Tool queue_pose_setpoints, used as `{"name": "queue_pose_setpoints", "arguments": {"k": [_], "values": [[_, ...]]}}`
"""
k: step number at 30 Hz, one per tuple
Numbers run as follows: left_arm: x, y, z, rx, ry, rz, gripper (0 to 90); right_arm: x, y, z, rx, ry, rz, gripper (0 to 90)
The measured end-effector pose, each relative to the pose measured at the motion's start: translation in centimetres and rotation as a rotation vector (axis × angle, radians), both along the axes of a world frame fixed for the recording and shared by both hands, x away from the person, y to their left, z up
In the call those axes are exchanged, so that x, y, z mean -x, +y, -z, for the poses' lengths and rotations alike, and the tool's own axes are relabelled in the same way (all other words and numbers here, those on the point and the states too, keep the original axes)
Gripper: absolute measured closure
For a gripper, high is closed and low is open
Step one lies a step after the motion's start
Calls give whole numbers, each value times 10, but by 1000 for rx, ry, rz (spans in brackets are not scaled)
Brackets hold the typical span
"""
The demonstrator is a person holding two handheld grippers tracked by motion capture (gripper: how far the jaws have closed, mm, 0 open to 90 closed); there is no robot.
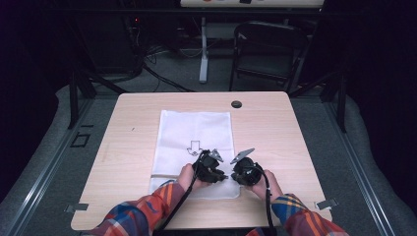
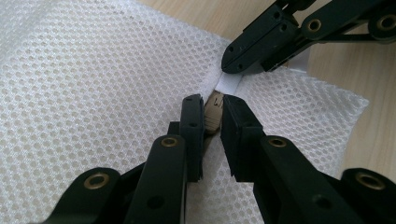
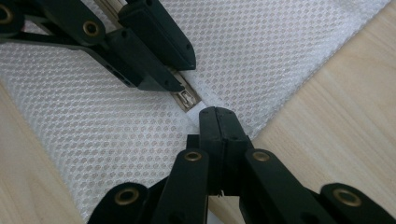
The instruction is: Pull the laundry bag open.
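The zip tab [image 2: 214, 112] of the mesh bag [image 1: 194, 129] on the tabletop [image 1: 275, 123] is pinched by the left gripper [image 2: 212, 111], and the bag's end is clamped by the closed right gripper [image 3: 217, 114], so the small tab could be lost if it is tugged crookedly.

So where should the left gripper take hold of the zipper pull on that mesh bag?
Grip the zipper pull by its small flat metal tab, a jaw on each broad face, coming in low along the zipper line from the bag's middle. The tab lies flat against the white mesh bag, so only its thin sides stick up. The left gripper already straddles it; the right gripper pinches the fabric end beyond it.
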State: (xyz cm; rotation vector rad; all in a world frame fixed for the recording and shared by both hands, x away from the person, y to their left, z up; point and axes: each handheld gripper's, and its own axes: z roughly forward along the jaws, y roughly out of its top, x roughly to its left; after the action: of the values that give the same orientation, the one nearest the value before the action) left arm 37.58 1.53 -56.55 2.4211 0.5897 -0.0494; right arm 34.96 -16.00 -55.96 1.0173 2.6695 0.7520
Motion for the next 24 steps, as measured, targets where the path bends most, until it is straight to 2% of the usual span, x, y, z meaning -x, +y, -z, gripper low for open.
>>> {"name": "queue_pose_setpoints", "arguments": {"k": [2,3,4,5,6,9,10,20,22,24], "values": [[0,-2,1,8,4,-3,720,0,-1,0,-4,2,1,900],[1,-2,1,-7,-4,1,727,0,-2,0,-9,2,1,900],[1,-3,1,-4,-9,1,738,0,-2,1,-17,1,2,900],[0,-2,1,-13,-11,-1,752,0,-2,0,-9,1,-5,900],[0,-2,2,3,-9,-6,770,1,-1,1,-7,-4,-3,900],[0,-1,1,6,-7,0,801,2,2,0,9,-13,-7,900],[1,-2,1,2,-9,-3,806,2,2,-1,32,-12,-14,900],[-1,3,-2,-12,-8,12,816,2,5,0,32,-16,3,900],[-1,6,-3,-15,-4,6,816,2,4,-1,45,-16,4,900],[-1,11,-4,-15,1,0,816,2,4,0,25,-7,11,900]]}}
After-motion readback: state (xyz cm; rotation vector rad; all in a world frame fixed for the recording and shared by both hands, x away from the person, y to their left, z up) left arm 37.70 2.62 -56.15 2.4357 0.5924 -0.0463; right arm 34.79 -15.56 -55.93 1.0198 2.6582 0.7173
